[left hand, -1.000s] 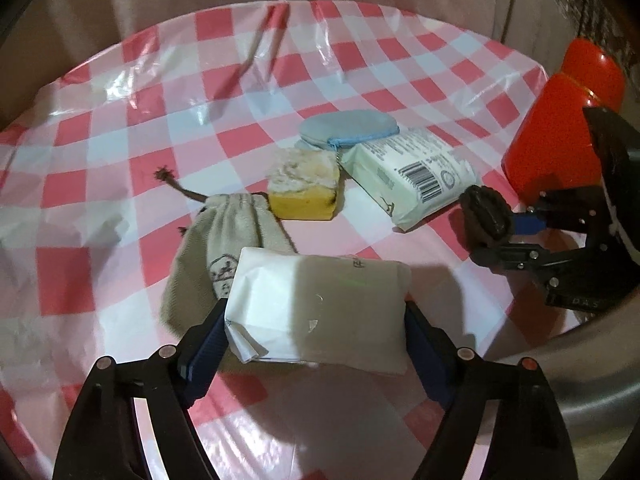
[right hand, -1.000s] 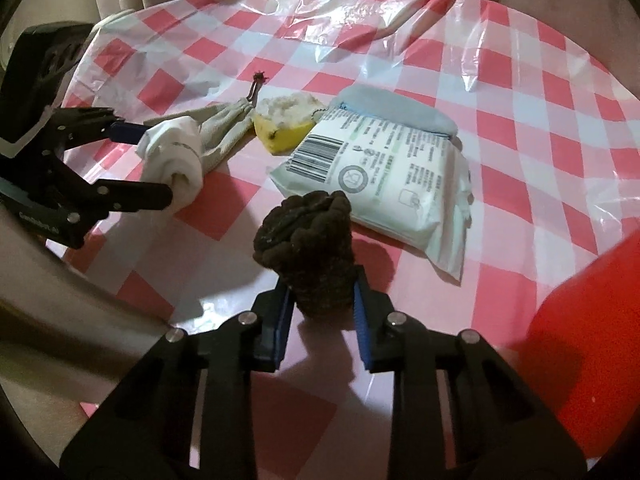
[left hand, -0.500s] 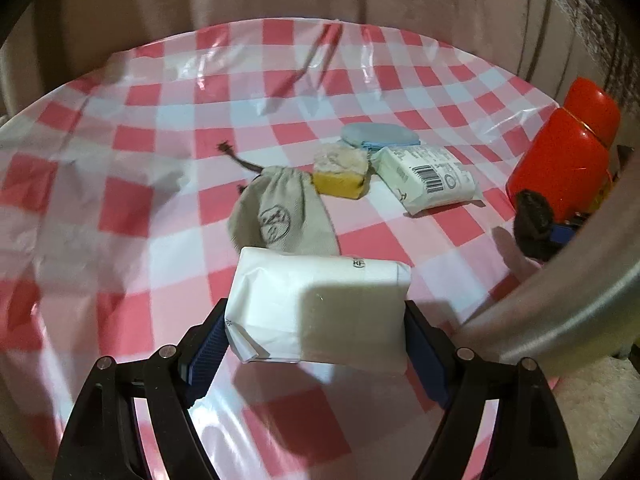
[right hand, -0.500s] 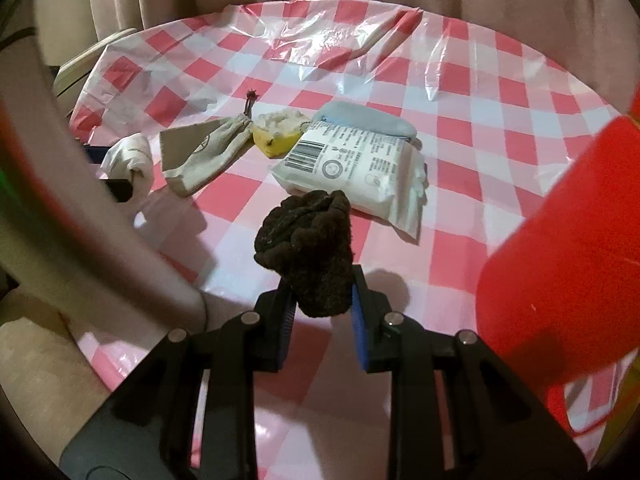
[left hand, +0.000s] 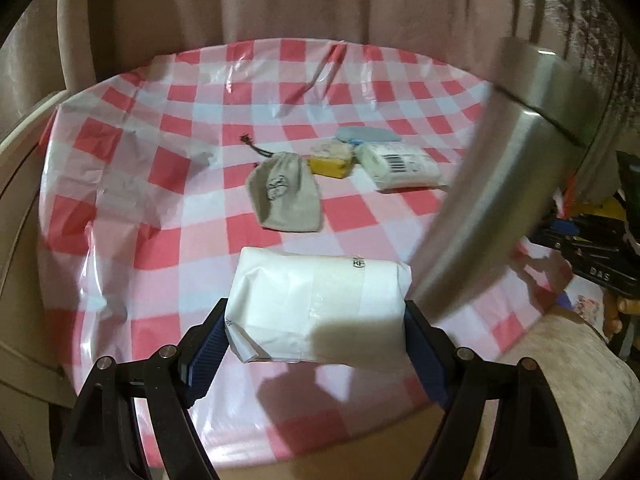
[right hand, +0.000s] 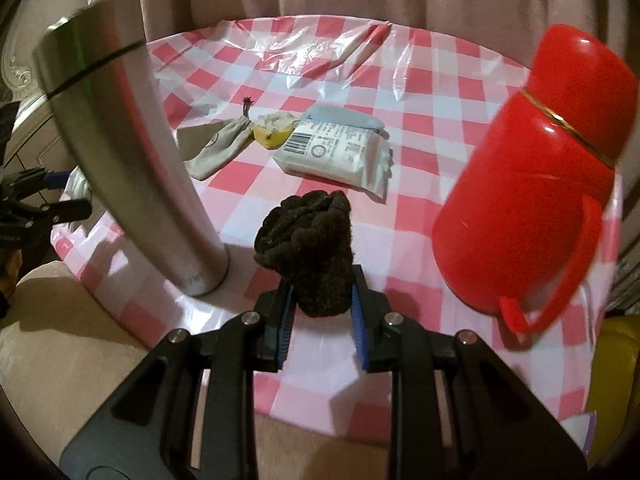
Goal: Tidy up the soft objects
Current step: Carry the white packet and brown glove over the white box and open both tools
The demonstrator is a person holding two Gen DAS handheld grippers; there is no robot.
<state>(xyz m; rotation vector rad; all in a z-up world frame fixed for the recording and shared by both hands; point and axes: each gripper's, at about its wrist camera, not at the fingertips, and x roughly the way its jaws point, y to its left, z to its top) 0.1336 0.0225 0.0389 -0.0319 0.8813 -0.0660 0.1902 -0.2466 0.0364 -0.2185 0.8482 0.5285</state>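
A white tissue pack (left hand: 318,304) is clamped across its width between the blue pads of the left gripper (left hand: 316,344), whose jaws stand wide to take it; the pack is held off the red-and-white checked tablecloth (left hand: 160,184), near the table's front edge. A dark brown fuzzy sock bundle (right hand: 306,248) is pinched between the narrowly set blue pads of the right gripper (right hand: 320,320) and is likewise held above the cloth.

Further back on the table a small group of soft things is seen lying together. A beige drawstring pouch (left hand: 286,196) lies flat, its cord trailing toward the far side. Just beside it a yellow sponge (left hand: 331,160) with a pale top is placed, and behind the sponge a light blue oval pouch (left hand: 366,135) is partly hidden. A wet-wipes packet (left hand: 402,166) with a barcode lies touching or almost touching the sponge and the blue pouch.

A steel tumbler (right hand: 132,152) stands upright near the front edge of the table, between the two grippers. A red thermos jug (right hand: 536,184) with a gold band and a handle stands at the right side. Beige curtains (left hand: 320,4) are seen behind the table.
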